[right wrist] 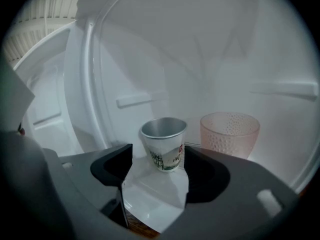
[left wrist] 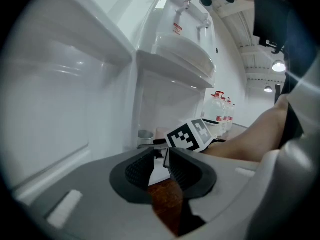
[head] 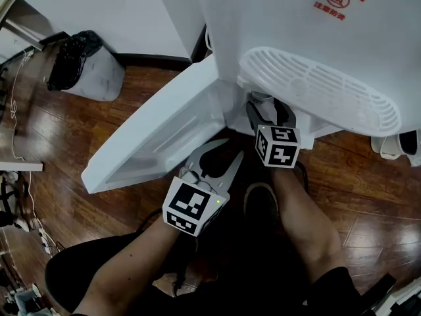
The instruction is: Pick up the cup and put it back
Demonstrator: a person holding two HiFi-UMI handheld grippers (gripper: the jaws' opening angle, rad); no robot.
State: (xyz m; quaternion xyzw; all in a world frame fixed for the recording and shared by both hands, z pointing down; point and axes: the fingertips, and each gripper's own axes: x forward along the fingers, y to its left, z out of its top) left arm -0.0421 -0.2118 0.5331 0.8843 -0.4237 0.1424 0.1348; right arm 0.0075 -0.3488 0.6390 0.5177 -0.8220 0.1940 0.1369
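Furthest left of the water dispenser [head: 276, 18], a bin [head: 89, 68] lined with a black bag stands on the wooden floor [head: 368, 196], well apart from it. The dispenser's lower door [head: 158, 137] hangs open to the left, its inner face turned up. My left gripper [head: 227, 151] hovers over the floor just outside the dispenser's open compartment. Its jaws are released, with a narrow gap and nothing in it but floor showing through. My right gripper [head: 271, 107] reaches into that compartment under the dispenser's white slotted drip tray [head: 322, 87]. Its 2 jaws stand wide apart, clamped on nothing. The cup [right wrist: 165, 146] is on the compartment's white floor [right wrist: 150, 194], framed between the tips of those jaws with neither pad pressing on it. It stands upright with its long axis vertical, its open mouth up and wider than its base, and its printed side faces me. Left of the cup the compartment floor is bare as far as the side wall, where a short ledge juts out. Right of the cup, just beside it with a slim gap between them, stands 1 pink dimpled tumbler [right wrist: 230, 134], also upright, close to the compartment's back wall. My right jaw sits in front of that gap. The compartment's walls are plain white and evenly lit.
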